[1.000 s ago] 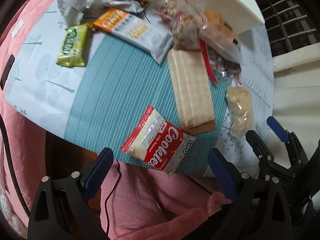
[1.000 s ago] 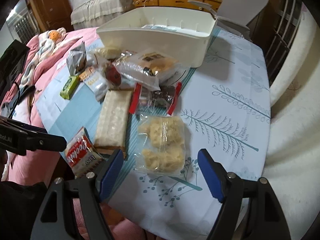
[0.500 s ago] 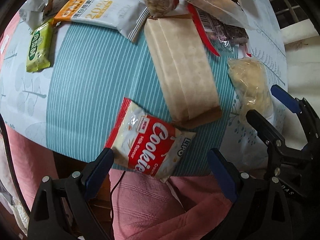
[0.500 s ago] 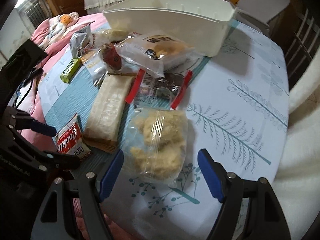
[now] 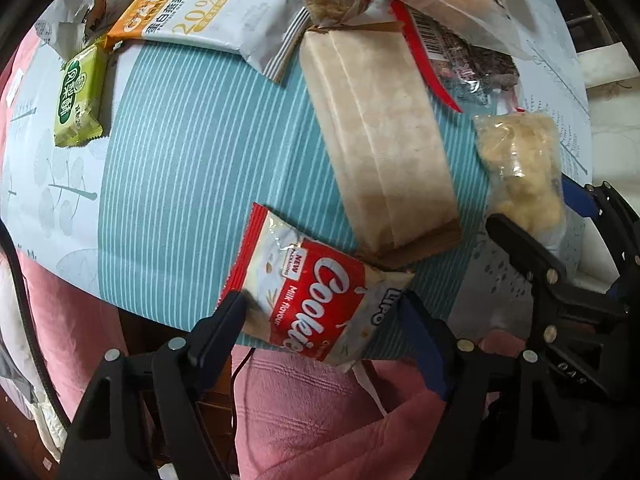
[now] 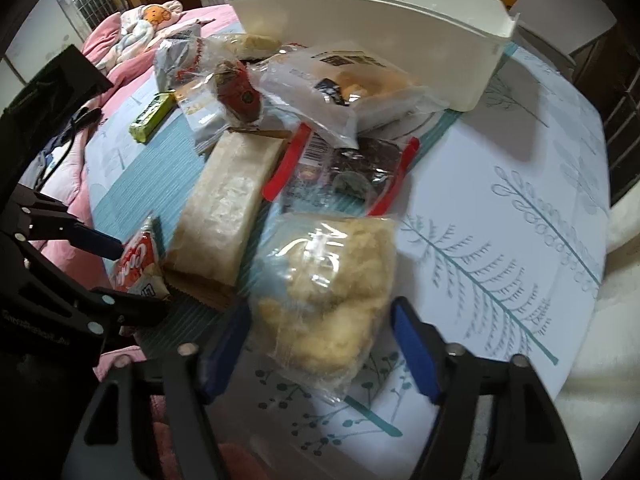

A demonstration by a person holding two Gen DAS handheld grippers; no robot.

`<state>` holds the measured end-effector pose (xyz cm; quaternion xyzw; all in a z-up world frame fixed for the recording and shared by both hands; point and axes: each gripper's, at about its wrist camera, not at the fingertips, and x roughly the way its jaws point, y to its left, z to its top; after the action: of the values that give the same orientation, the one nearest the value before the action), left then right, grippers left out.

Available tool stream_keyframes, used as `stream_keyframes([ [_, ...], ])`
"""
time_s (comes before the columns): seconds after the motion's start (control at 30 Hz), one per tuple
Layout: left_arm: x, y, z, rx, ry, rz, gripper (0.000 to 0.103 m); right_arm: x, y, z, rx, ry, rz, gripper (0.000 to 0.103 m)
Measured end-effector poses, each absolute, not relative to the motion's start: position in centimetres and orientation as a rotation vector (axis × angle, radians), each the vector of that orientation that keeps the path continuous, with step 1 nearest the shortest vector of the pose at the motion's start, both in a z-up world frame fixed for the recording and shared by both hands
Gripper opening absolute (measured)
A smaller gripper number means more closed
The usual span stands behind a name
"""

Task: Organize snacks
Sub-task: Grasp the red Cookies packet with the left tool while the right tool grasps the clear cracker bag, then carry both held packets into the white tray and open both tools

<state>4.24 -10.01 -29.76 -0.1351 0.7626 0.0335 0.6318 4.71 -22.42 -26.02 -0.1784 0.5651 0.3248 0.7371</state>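
Inventory, taken from my two grippers over the table [image 6: 520, 184], which wears a cloth of teal stripes and leaf prints

1. My left gripper [image 5: 320, 312]: points steeply down at the near table edge. Jaws closing, with the red and white cookie packet [image 5: 316, 300] between them; one finger [image 5: 224, 320] lies over the packet's left corner, the other is at its right end. I cannot tell whether the pads press it yet
2. My right gripper [image 6: 320, 320]: also steeply down, jaws closing around the clear bag of pale yellow snacks [image 6: 324, 288]. The bag lies flat on the cloth between the blue pads; a firm pinch does not show
3. Long beige wafer pack [image 5: 380, 140]: flat on the striped part, between the cookie packet and the yellow bag, its brown end touching the cookie packet's upper corner
4. Red-edged clear bag with dark contents [image 6: 344, 172]: just beyond the yellow bag
5. Small green bar [image 5: 78, 96]: alone at the left of the cloth
6. White and orange bar wrapper [image 5: 200, 16]: beside the green bar, at the far edge of the stripes
7. Large clear bag of bread-like pieces [image 6: 348, 80]: heaped against the white bin
8. White plastic bin [image 6: 380, 32]: at the far side of the table, behind the whole heap
9. Pink blanket [image 5: 304, 412]: below the table edge, under my left gripper
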Motion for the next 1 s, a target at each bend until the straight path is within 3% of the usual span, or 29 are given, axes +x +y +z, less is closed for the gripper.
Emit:
stream_keyframes([
  [0.17, 3.5, -9.2, -30.2, -0.333, 1.734, 0.077, 0.068, 5.1, -21.8, -26.2, -0.406, 1.258, 0.720, 0.050],
  [0.37, 2.7, -8.3, -30.1, -0.329, 1.700, 0.066, 0.057, 5.0, -21.7, -26.0, -0.398, 1.269, 0.698, 0.046],
  [0.67, 1.7, -5.7, -30.0, -0.323, 1.695, 0.076, 0.056, 4.1, -22.2, -24.4, -0.362, 1.260, 0.627, 0.044],
  [1.0, 1.7, -4.0, -25.7, -0.254, 1.665, 0.093, 0.056, 4.7, -24.4, -19.9, -0.247, 1.170, 0.512, 0.044],
])
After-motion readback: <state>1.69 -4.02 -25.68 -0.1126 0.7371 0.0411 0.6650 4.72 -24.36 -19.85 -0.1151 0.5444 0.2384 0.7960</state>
